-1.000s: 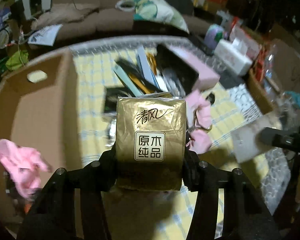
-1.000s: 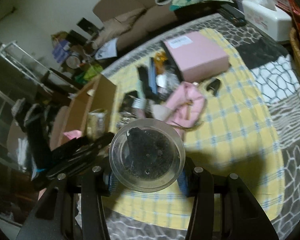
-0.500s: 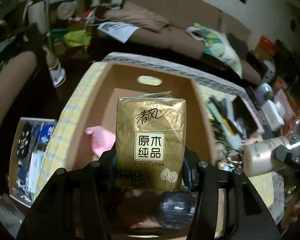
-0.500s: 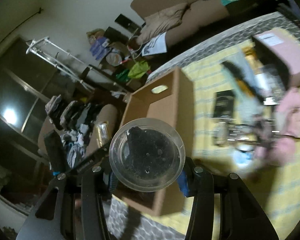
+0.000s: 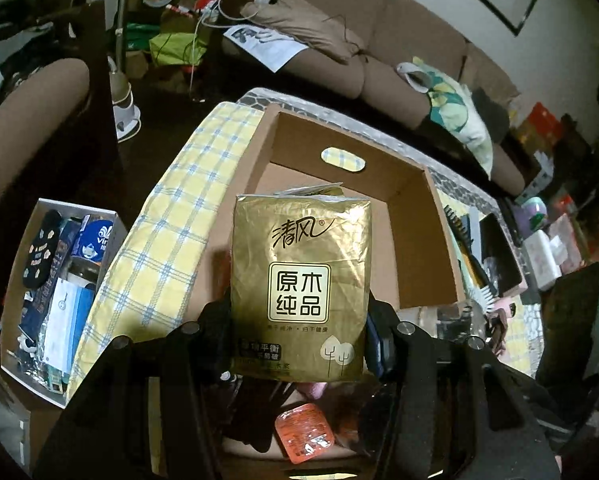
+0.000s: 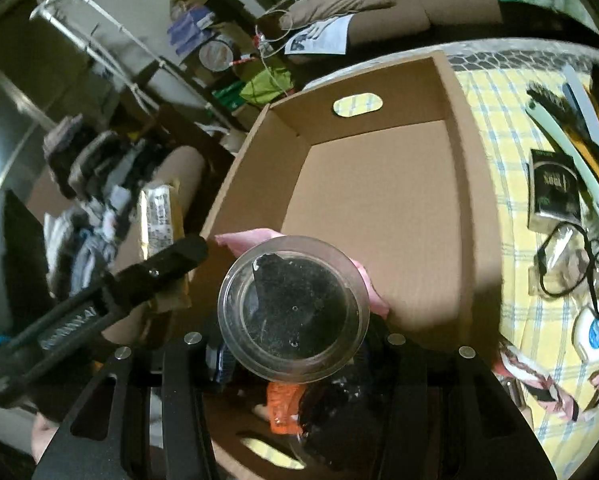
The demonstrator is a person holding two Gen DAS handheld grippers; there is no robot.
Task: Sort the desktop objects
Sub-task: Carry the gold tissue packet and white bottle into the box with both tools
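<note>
Fingers of the left gripper [image 5: 299, 334] clamp a gold tissue pack [image 5: 301, 292] from both sides; pack upright, centre of the left wrist view, above the open cardboard box [image 5: 415, 240]. Fingers of the right gripper [image 6: 293, 346] grip a clear round jar [image 6: 293, 308] with dark contents, lower centre of the right wrist view, over the same box. Inside the box: pink cloth [image 6: 369, 284] behind the jar, orange packet [image 5: 305, 432] at lower centre. Box sits on a yellow checked cloth [image 5: 167, 252]. To the right, clutter on the table: black packet [image 6: 555, 188], comb [image 6: 555, 108]. Brown sofa [image 5: 379, 48] along the upper frame.
</note>
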